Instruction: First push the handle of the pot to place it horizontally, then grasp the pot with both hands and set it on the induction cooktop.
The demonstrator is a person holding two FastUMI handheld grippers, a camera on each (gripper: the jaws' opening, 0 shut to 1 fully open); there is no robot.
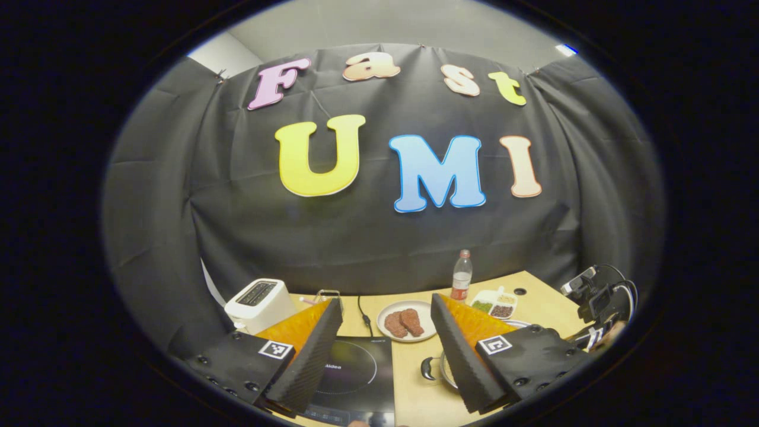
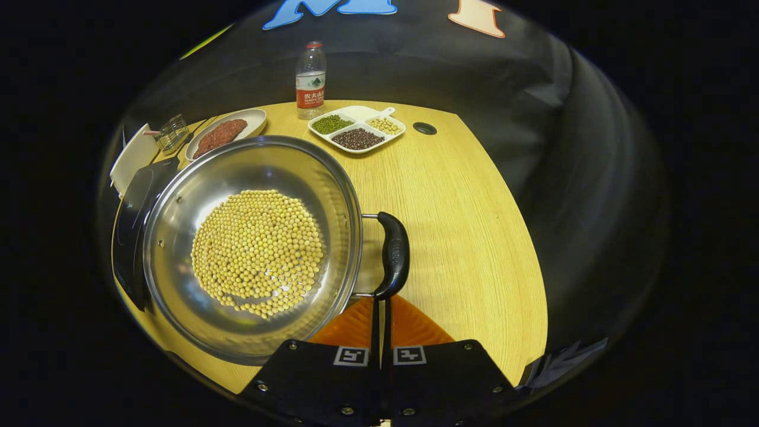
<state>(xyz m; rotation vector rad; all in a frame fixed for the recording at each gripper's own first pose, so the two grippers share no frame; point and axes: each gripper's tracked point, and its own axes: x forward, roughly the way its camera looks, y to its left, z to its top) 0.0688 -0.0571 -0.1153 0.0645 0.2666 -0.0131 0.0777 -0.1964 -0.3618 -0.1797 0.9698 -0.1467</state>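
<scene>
A steel pot (image 2: 255, 249) holding yellow soybeans stands on the wooden table (image 2: 474, 237), its left side next to the black induction cooktop (image 2: 133, 231). Its black side handle (image 2: 394, 255) faces my right gripper (image 2: 381, 301), which is shut with nothing in it, its tips touching the handle's near end. My left gripper (image 1: 385, 301) is held open above the cooktop (image 1: 356, 373). Just to its right I see the pot's rim (image 1: 446, 370) and the other handle (image 1: 428, 367). The right gripper's camera housing (image 1: 596, 293) shows at the far right.
A white toaster (image 1: 261, 302) stands behind the cooktop. A plate of meat (image 2: 222, 133), a water bottle (image 2: 311, 77) and a divided dish of beans (image 2: 356, 127) line the back of the table. The table's round edge (image 2: 533, 308) curves close on the right.
</scene>
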